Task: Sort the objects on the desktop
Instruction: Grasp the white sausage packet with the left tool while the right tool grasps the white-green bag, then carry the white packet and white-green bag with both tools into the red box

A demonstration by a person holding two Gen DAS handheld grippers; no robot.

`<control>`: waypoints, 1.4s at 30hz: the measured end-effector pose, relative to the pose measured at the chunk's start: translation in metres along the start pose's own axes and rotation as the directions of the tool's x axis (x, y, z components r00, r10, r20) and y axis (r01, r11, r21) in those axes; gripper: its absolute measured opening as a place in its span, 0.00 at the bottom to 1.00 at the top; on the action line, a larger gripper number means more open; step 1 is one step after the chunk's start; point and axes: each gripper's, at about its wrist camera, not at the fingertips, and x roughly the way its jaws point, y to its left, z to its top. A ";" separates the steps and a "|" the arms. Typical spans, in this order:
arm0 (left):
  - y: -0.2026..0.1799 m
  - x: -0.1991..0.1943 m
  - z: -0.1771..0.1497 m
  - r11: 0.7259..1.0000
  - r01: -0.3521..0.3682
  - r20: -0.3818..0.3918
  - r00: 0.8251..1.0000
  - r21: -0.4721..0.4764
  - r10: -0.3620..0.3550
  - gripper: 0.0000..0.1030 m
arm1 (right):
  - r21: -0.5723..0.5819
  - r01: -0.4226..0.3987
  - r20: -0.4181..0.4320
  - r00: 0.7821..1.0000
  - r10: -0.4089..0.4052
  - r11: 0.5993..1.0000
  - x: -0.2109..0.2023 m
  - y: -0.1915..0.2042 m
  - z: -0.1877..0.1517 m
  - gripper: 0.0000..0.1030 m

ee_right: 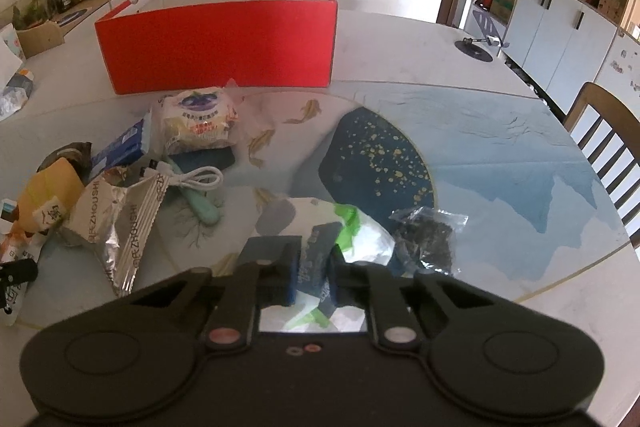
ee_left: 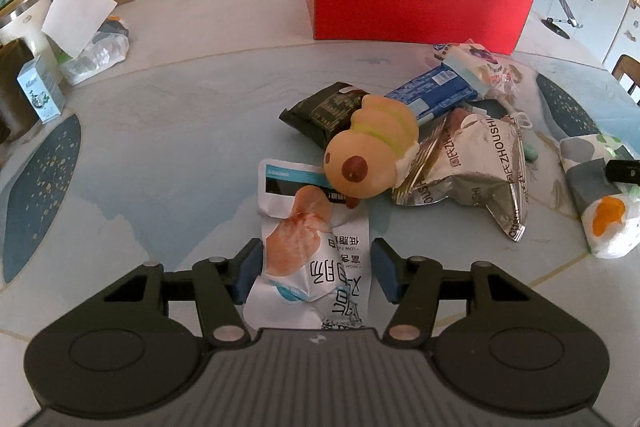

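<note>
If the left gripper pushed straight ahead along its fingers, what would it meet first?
The left gripper already straddles the white sausage packet; beyond that, probably the yellow squishy toy, though depth is uncertain.
</note>
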 end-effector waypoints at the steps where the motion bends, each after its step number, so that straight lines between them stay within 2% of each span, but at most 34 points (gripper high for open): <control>1: 0.001 -0.001 0.000 1.000 0.000 -0.001 1.000 -0.005 0.000 0.56 | 0.003 0.002 0.003 1.000 -0.002 1.000 -0.001 -0.001 0.000 0.10; 25: 0.007 -0.046 0.007 0.997 0.035 0.041 0.999 -0.069 -0.032 0.55 | 0.052 -0.044 0.079 0.996 0.039 0.998 -0.038 -0.009 0.005 0.08; 42: -0.013 -0.075 0.038 0.997 0.059 0.111 0.992 -0.053 -0.053 0.56 | 0.058 -0.145 0.114 0.984 0.137 0.988 -0.060 -0.011 0.034 0.08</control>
